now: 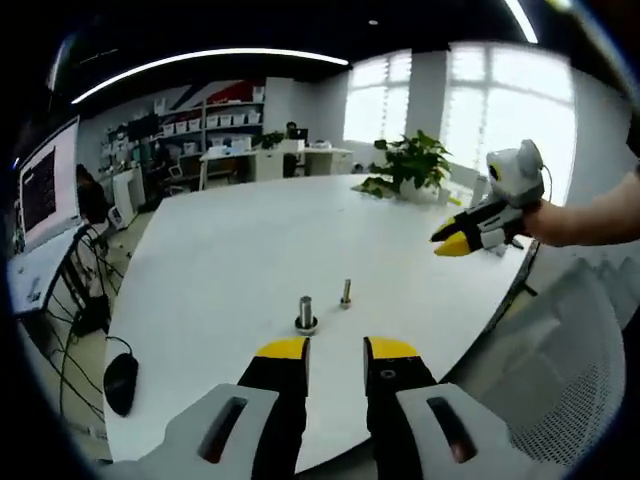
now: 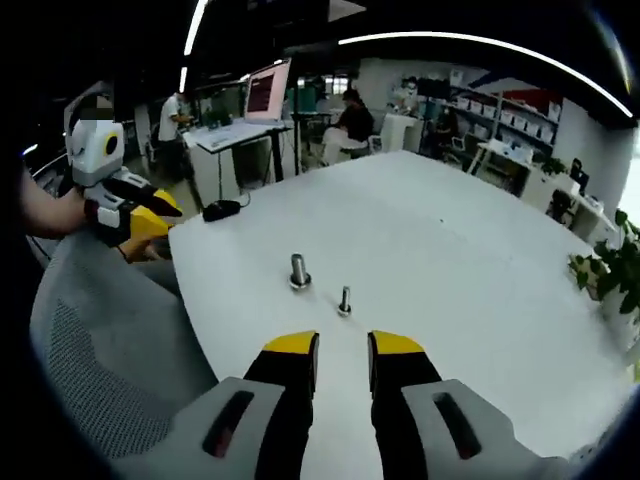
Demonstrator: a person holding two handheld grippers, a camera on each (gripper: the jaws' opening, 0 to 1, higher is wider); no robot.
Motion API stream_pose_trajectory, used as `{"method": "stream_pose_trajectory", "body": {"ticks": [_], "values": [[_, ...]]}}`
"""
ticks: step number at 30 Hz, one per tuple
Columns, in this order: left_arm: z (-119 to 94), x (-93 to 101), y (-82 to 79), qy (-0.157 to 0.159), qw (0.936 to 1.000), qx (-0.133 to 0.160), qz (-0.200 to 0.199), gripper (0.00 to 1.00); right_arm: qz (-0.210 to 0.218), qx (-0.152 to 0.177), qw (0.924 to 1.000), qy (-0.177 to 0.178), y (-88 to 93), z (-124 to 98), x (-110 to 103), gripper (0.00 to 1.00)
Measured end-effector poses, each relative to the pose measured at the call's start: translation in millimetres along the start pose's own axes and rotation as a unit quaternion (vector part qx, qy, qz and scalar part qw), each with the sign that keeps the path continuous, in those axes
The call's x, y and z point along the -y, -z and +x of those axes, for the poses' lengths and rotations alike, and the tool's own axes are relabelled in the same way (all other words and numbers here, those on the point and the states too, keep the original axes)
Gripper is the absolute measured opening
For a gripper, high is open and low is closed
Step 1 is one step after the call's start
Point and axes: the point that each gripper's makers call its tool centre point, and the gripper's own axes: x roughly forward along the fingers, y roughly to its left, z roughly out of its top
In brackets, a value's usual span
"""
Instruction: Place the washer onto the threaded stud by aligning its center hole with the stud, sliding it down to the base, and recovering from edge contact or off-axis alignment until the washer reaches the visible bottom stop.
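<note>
White table (image 1: 230, 250) bears 2 studs (image 1: 306, 313); left claw (image 1: 336, 350) and right claw (image 2: 343, 346) gape apart, empty.

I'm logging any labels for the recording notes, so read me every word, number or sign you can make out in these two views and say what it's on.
No text can be read in either view.
Wall-mounted dark monitor screen: lines of writing, too small and blurred to read.
Desk monitor with reddish screen: content blurred, unreadable.
White storage boxes on the far shelves: any labels too small to tell.
Short metal threaded studs on the white round table: no markings visible.
</note>
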Motion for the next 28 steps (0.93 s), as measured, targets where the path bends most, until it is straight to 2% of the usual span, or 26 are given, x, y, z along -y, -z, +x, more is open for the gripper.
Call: {"method": "stream_pose_trajectory", "body": {"ticks": [4,5,7,10,14,17,18,19,21,24,25,27,28], "values": [[1.1,-1.9,2.2,-0.01,0.9999,-0.007,0.009,0.2,0.011,0.022,0.9994,0.023,1.5,-21.3,7.1,0.25],[1.2,-1.7,1.1,-0.011,0.9998,-0.006,0.013,0.2,0.034,0.035,0.9982,0.034,1.2,-28.7,11.9,0.26],[0.2,-1.1,-2.0,-0.014,0.9997,-0.001,0.02,0.2,0.06,0.05,0.9964,0.034,1.4,-37.3,14.1,0.3],[0.7,-1.4,-2.7,-0.016,0.9996,0.0,0.024,0.21,0.051,0.052,0.9966,0.039,9.0,-53.1,19.0,0.3],[2.3,-2.1,-0.7,-0.022,0.9991,-0.009,0.036,0.21,0.079,0.064,0.9935,0.05,15.9,-63.3,23.1,0.3],[1.7,-3.7,-0.1,-0.028,0.9987,-0.012,0.041,0.21,0.134,0.081,0.9868,0.042,15.0,-65.4,19.8,0.3],[1.7,-4.4,0.5,-0.029,0.9987,-0.013,0.039,0.21,0.171,0.097,0.98,0.033,10.2,-66.6,17.6,0.31],[1.7,-6.1,1.9,-0.032,0.9986,-0.016,0.039,0.21,0.172,0.103,0.9792,0.033,8.2,-67.1,18.3,0.31],[0.7,-6.9,1.4,-0.037,0.9984,-0.016,0.04,0.21,0.151,0.096,0.9829,0.045,9.5,-68.1,21.7,0.31],[0.0,-9.3,1.3,-0.044,0.998,-0.015,0.044,0.21,0.15,0.101,0.9828,0.04,6.2,-68.0,14.0,0.31],[-0.9,-8.4,0.4,-0.045,0.9978,-0.015,0.046,0.21,0.134,0.1,0.985,0.041,6.7,-66.1,10.2,0.31],[-1.0,-9.2,1.2,-0.045,0.9978,-0.015,0.047,0.21,0.092,0.071,0.9922,0.045,15.2,-61.9,6.7,0.31],[-1.2,-8.7,1.0,-0.044,0.9979,-0.014,0.046,0.21,0.08,0.069,0.9934,0.043,15.1,-61.0,4.8,0.31]]}}
